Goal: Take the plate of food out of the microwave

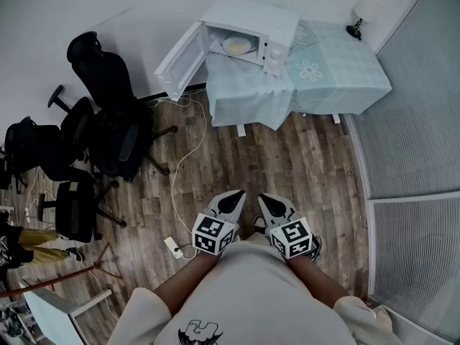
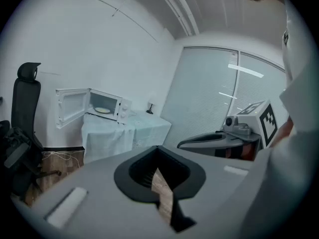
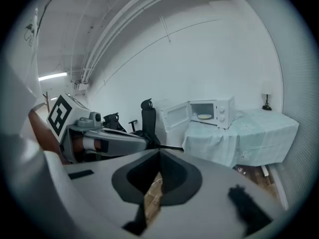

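Observation:
A white microwave (image 1: pixel 248 27) stands on a table with a pale green cloth (image 1: pixel 309 77), far ahead of me. Its door (image 1: pixel 180 60) hangs open to the left. Inside lies a plate of pale food (image 1: pixel 237 45), also small in the left gripper view (image 2: pixel 102 110) and the right gripper view (image 3: pixel 204 116). My left gripper (image 1: pixel 231 203) and right gripper (image 1: pixel 269 205) are held side by side close to my body, above the wooden floor. Both point toward the microwave and are well short of it. Each is shut with nothing in it (image 2: pixel 157 148) (image 3: pixel 159 152).
Several black office chairs (image 1: pixel 108 113) crowd the left side. A white cable (image 1: pixel 180 171) runs across the floor to a power strip (image 1: pixel 172 246). A small lamp (image 1: pixel 357 20) sits at the table's far right corner. A frosted glass partition (image 1: pixel 417 157) lines the right.

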Tool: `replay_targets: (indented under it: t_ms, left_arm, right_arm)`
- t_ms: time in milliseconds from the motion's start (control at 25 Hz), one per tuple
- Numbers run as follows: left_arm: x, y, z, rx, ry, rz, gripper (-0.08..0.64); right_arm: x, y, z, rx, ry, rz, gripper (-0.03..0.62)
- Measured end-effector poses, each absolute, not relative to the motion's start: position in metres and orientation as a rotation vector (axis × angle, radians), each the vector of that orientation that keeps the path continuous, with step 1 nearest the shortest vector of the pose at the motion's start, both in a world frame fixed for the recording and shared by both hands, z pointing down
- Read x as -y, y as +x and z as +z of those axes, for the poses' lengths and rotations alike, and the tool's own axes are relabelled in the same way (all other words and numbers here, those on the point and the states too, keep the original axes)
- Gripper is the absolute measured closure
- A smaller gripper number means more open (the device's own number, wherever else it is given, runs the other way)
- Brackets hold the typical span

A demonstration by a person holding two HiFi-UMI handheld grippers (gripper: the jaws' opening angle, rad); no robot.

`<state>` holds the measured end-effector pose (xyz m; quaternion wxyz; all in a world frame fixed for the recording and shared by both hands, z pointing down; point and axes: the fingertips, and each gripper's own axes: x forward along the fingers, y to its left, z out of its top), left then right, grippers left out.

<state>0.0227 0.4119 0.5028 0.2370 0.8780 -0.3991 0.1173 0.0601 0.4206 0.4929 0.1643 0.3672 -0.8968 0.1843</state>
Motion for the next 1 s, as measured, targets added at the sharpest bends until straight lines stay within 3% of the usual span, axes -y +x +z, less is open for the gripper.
replay_targets:
  t_ms: [1000]
  left_arm:
    - [-0.397,0.052,0.515,1.092,2.374,0.364,0.556]
  right_arm:
    - [-0.408,0.092,0.499,2.55,1.052,0.583,0.578]
